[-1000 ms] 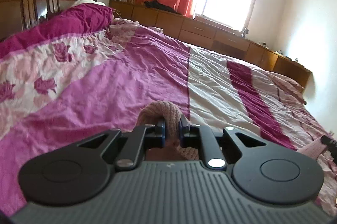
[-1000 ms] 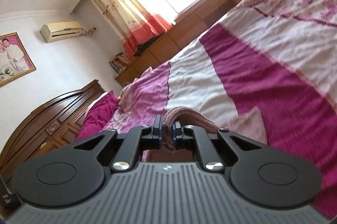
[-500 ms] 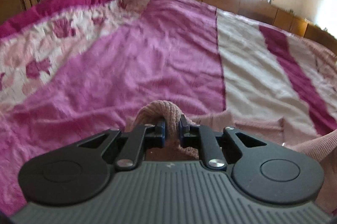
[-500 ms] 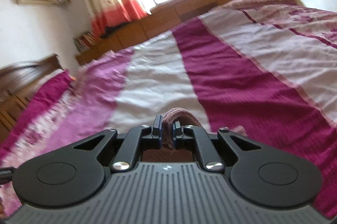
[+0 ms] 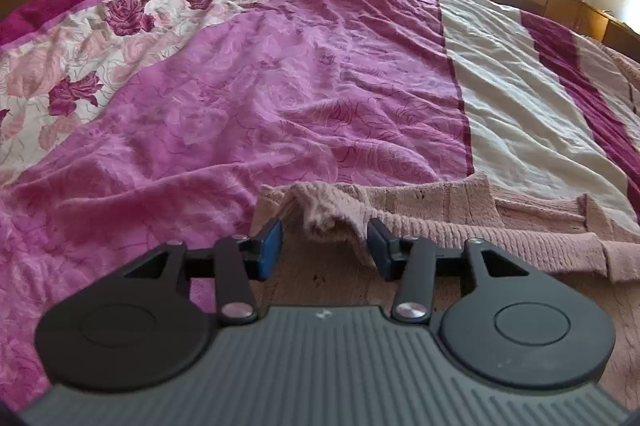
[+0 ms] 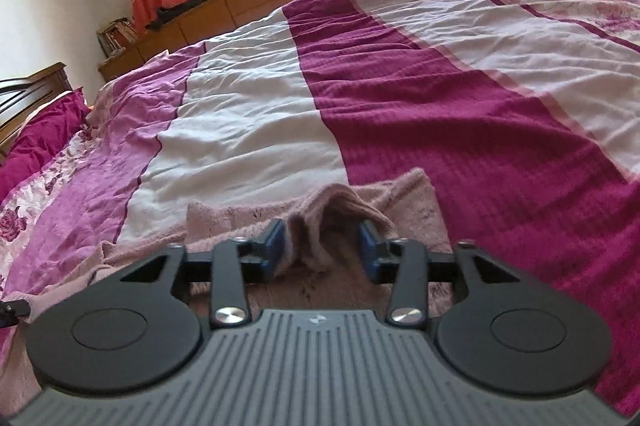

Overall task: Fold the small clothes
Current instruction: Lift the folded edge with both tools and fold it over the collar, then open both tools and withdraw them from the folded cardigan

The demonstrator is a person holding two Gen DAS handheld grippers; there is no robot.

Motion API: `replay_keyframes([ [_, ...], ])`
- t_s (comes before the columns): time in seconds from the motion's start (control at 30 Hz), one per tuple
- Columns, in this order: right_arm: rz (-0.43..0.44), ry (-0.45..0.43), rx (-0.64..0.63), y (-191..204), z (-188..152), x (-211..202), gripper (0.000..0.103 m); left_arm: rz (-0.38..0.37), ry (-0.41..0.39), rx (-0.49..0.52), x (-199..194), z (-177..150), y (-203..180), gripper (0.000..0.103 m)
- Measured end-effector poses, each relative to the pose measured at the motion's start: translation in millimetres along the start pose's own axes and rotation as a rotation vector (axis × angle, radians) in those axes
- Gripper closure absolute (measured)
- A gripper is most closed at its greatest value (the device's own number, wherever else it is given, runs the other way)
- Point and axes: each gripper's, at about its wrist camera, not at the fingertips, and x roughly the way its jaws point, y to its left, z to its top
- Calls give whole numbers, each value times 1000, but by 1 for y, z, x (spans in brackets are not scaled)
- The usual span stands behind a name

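Both tools have dropped toward the bed (image 5: 320,85) since a second ago and their jaws have just been opening — left tool (image 5: 324,248) and right tool (image 6: 322,246) now stand parted, pads off the fabric. Pink knit sweater (image 5: 500,226) lies flat on the quilt, a raised fold loose between each pair of fingers.

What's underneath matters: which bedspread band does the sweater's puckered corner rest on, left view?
The lilac rose-embossed band under the sweater, not the white stripe or magenta stripe.

Pale pink knitted sweater (image 5: 460,226) lies spread on the bed, edge bunched.
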Motion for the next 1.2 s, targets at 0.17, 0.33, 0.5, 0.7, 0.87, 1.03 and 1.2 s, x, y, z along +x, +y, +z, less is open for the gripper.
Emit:
replay_keyframes([
  [0.17, 23, -15, 58, -11, -1, -13, 43, 10, -27, 41, -15, -1, 4, 43],
  [0.33, 38, -22, 37, -13, -3, -28, 42, -3, -41, 120, -29, -4, 0, 43],
  [0.5, 78, -18, -29, -5, -5, -39, 42, -26, -44, 218, -35, -12, -8, 43],
  [0.7, 97, -6, -123, 10, -9, -43, 42, -9, -17, 246, -31, -23, -10, 43],
  [0.87, 105, 9, -122, 9, -14, -52, 42, 0, 3, 234, -38, -28, -3, 43],
  [1.03, 102, 13, -81, -2, -21, -67, 42, 6, 20, 222, -53, -34, 4, 43],
  [1.2, 97, 16, -45, -14, -32, -88, 41, 12, 51, 186, -65, -42, 12, 43],
])
